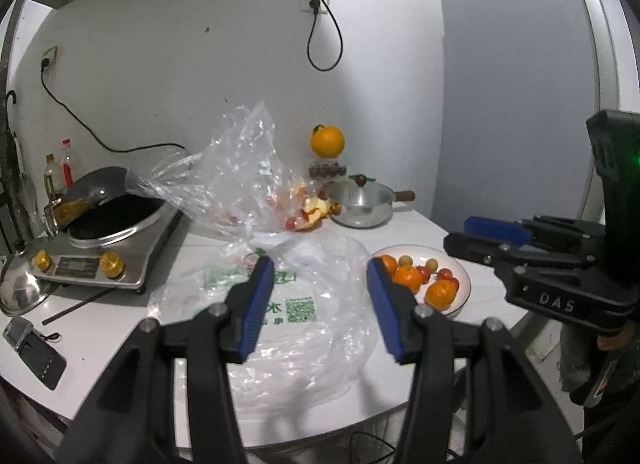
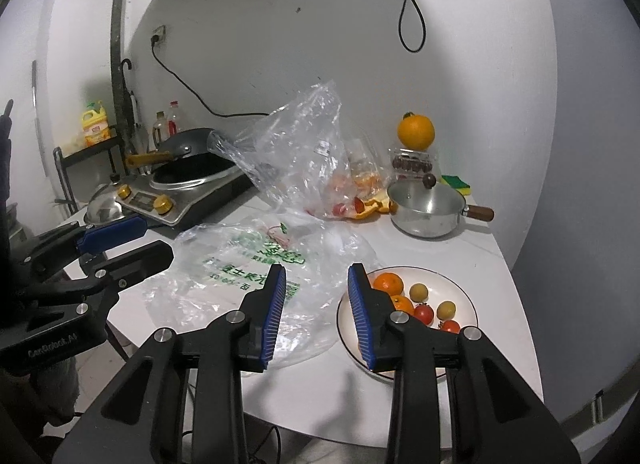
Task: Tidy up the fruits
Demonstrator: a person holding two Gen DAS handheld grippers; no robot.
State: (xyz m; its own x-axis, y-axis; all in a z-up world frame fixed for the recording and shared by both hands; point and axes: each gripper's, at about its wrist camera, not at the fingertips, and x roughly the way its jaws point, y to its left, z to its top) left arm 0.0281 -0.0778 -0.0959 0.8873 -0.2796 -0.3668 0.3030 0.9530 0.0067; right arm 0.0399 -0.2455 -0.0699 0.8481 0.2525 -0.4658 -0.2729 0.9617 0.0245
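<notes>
A white plate point(image 2: 464, 292) on the white table holds mandarins point(image 2: 389, 285), small red tomatoes point(image 2: 424, 313) and yellow-green fruits point(image 2: 419, 291); it also shows in the left wrist view point(image 1: 462, 276). An empty printed plastic bag point(image 2: 240, 268) lies flat left of the plate. A second clear bag point(image 2: 304, 168) stands behind it with fruit and peel point(image 2: 366, 208) at its mouth. My left gripper point(image 1: 320, 304) is open and empty above the flat bag. My right gripper point(image 2: 316, 312) is open and empty between bag and plate.
A steel saucepan point(image 2: 428, 210) with a wooden handle stands behind the plate. A large orange point(image 2: 416, 132) rests on a clear box by the wall. A wok on an induction cooker point(image 2: 188, 184) sits at the back left, a steel lid point(image 1: 20, 292) beside it.
</notes>
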